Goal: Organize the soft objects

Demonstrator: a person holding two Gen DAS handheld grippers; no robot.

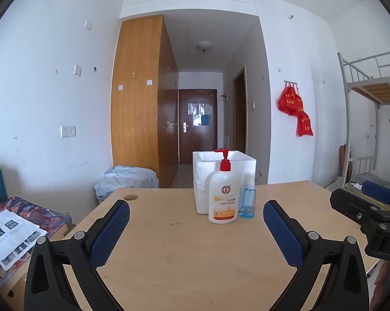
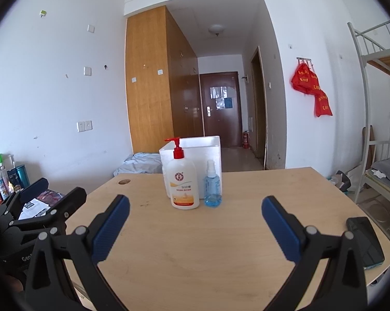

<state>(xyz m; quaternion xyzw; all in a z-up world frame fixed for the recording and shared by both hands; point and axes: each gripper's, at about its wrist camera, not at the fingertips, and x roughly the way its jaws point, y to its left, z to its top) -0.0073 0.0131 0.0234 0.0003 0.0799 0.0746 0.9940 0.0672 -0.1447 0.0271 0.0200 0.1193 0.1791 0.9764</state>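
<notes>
A white pump bottle (image 1: 223, 197) (image 2: 183, 185) with a red pump stands on the wooden table (image 1: 184, 254) (image 2: 195, 246). Beside it on the right is a small blue spray bottle (image 1: 247, 202) (image 2: 212, 189). Behind both stands an open white foam box (image 1: 208, 178) (image 2: 195, 153). My left gripper (image 1: 196, 220) is open above the near table, short of the bottles, holding nothing. My right gripper (image 2: 195, 217) is also open and empty, at a similar distance. Each gripper shows at the edge of the other's view.
A dark phone (image 2: 364, 241) lies at the table's right edge. To the left, a lower surface holds papers (image 1: 11, 233) and several bottles (image 2: 3, 181). A bunk bed frame (image 2: 371, 103) stands on the right, a wooden wardrobe (image 1: 138, 103) behind.
</notes>
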